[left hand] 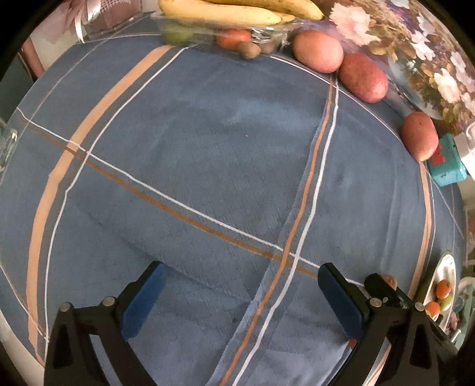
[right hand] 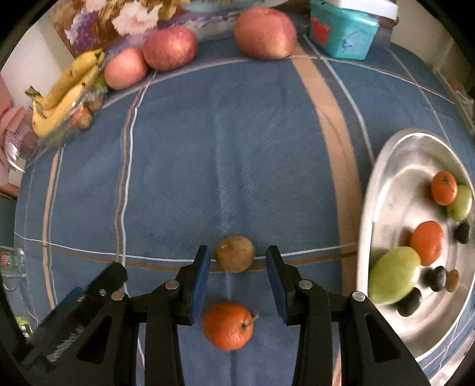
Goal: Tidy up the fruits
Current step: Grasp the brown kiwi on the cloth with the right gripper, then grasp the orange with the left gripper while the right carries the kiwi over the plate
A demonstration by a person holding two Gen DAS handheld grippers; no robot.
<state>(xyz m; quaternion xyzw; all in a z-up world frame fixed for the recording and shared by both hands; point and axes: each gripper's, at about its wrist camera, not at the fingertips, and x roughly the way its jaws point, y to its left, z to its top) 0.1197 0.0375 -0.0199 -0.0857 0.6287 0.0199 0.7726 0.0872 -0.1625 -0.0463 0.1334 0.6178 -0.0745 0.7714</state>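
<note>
My right gripper [right hand: 238, 261] is open, its blue pads on either side of a brown kiwi [right hand: 235, 257] on the blue cloth, not touching it. An orange [right hand: 228, 325] lies below the jaws, nearer the camera. A steel plate [right hand: 394, 190] at the right holds two oranges [right hand: 444, 187], green fruit [right hand: 393, 274] and small dark fruits. My left gripper [left hand: 240, 285] is open and empty over bare cloth. Three red apples [left hand: 319, 50] and bananas [left hand: 225, 12] lie at the far edge; they also show in the right wrist view: apples [right hand: 170, 47], bananas [right hand: 65, 92].
A clear plastic tray [left hand: 207, 29] under the bananas holds a green fruit, an orange and kiwis. A teal box [right hand: 341, 32] sits at the back right. A floral picture [left hand: 415, 50] leans behind the apples. The left gripper shows in the right wrist view [right hand: 77, 311].
</note>
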